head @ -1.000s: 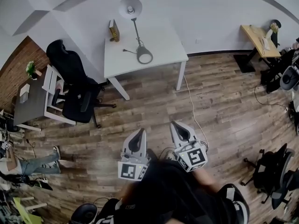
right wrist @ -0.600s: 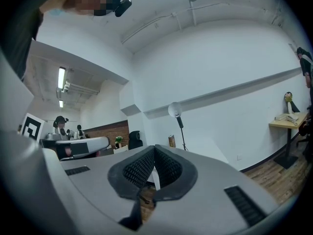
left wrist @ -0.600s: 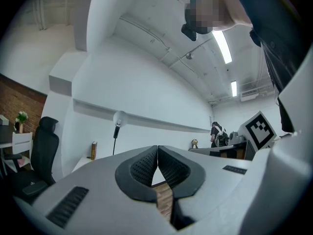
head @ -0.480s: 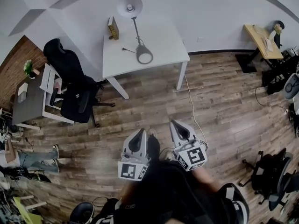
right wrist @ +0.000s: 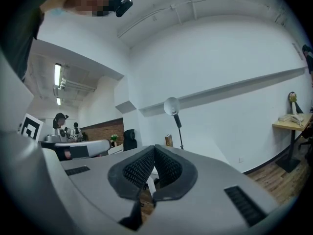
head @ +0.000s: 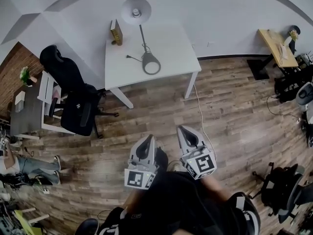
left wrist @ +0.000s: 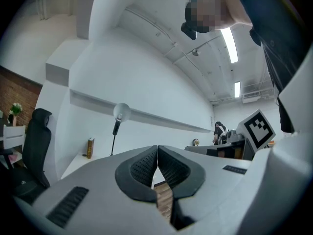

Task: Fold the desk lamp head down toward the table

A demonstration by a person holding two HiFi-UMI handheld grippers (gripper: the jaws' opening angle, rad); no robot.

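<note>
The desk lamp (head: pixel 144 39) stands upright near the back of the white bench (head: pixel 171 48), its lamp head (head: pixel 135 10) raised high on the stem, its round base (head: pixel 151 62) towards the front edge and a book (head: pixel 115 32) just to its left. Both the left tongs (head: pixel 146 139) and the right tongs (head: pixel 184 130) are pressed together with nothing between them, held level over the wooden floor (head: pixel 234 106), well apart from the bench. The step in hand looks like the approach. It would go best by closing in squarely on the bench front and parting one pair of tongs only when near. Steadying the base with the other pair would then let the head be drawn down slowly without tipping the lamp.
</note>
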